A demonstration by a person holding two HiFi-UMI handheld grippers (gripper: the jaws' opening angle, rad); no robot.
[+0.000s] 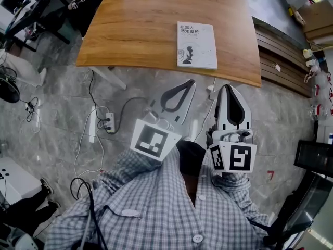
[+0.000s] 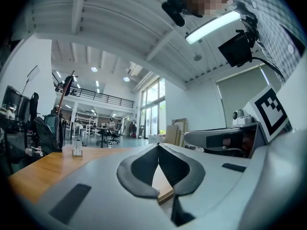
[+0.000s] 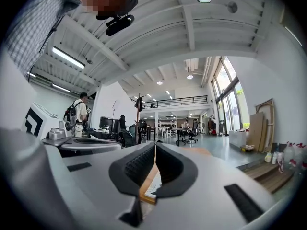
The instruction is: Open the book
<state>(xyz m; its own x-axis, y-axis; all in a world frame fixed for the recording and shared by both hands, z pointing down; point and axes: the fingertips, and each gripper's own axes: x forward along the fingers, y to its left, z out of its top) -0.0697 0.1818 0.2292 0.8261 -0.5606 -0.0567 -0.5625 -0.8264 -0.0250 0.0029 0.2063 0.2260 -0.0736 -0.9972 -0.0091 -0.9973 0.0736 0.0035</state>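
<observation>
While it is viewed from above, table: one wooden table (image 1: 140, 30) is seen, spread across the upper part of the head view.
Person: one checked shirt (image 1: 156, 212) is shown at the bottom edge.
Grippers: two are counted, both held level over the grey floor, short of the table's near edge.
Left gripper (image 1: 190, 82): its jaws are pressed together at the tips and nothing is held.
Right gripper (image 1: 229, 87): its jaws are likewise closed tip to tip and nothing is gripped.
Marker cubes: two are counted, one on each gripper.
Book (image 1: 196, 45): one white book is laid flat and closed on the table, near the near edge, ahead of both grippers and apart from them.
Power strip (image 1: 108, 123): one is seen on the floor, with cables attached.
</observation>
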